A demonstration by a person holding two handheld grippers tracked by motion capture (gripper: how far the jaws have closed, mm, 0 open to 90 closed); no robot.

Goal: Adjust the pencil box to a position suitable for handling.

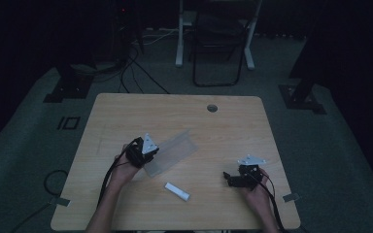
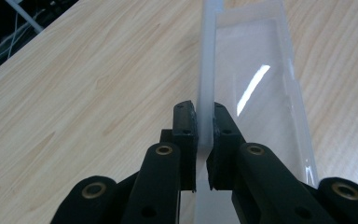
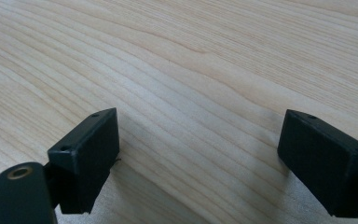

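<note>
**Left gripper pinching the clear plastic piece by one thin wall; right gripper idle**

High view. Dim light. The left gripper (image 1: 151,151) sits at the near-left end of a translucent plastic piece (image 1: 175,151), which lies slantwise on the bench (image 1: 126,111) a little left of centre. A small white bar (image 1: 177,191) lies on the bench just nearer the person, apart from the plastic. The right gripper (image 1: 229,178) rests low at the right, well apart from both. Whether the plastic piece is a tray, a channel or a folded sheet I cannot tell in this gloom.

Left gripper view. Left gripper (image 2: 205,126) clenched on an upright frosted wall of the plastic piece (image 2: 256,84); both pads press the wall, nothing else between them. The clear floor of the piece runs away to the right of the wall, flat on the bench (image 2: 98,93).

Right gripper view. Right gripper (image 3: 198,140) released, jaws wide, bare bench (image 3: 191,60) between them. Holds nothing, touches nothing that I can see.

Risks, as judged:
- The grip is on one thin edge at one end. If lifted, the long free end would likely sag or swing and twist out of the pads.
- The wall is smooth and slick, so a quick pull may let it slide through.
- Hard squeeze on thin plastic could bow or crease it.
- Dragging it toward the person could knock the white bar.
</note>
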